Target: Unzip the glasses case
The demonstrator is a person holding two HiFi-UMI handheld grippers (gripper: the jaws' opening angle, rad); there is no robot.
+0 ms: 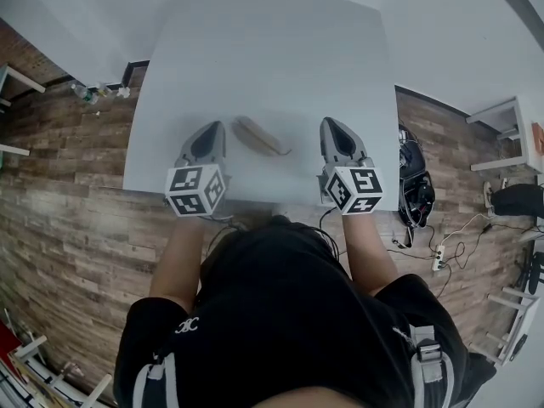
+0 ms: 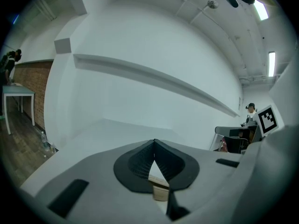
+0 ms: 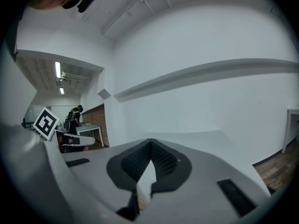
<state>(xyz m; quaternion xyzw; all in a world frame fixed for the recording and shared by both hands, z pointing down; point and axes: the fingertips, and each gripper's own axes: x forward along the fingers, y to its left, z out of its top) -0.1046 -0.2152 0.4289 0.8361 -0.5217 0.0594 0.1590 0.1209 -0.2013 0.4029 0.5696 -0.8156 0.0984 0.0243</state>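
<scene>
While the grey left gripper point(image 1: 218, 127) and right gripper point(image 1: 329, 122) hover clenched and empty, the tan oblong glasses case point(image 1: 261, 136) lies between them on the white table point(image 1: 255, 49); probably light and semi-stiff, it wants one end pinned and the zipper pull pinched.

left gripper point(image 1: 218, 127): jaws together, roughly level | right gripper point(image 1: 328, 122): jaws together, seemingly level too

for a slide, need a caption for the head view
A glasses case on the white table, flanked by the left claw and right claw, both shut
</scene>
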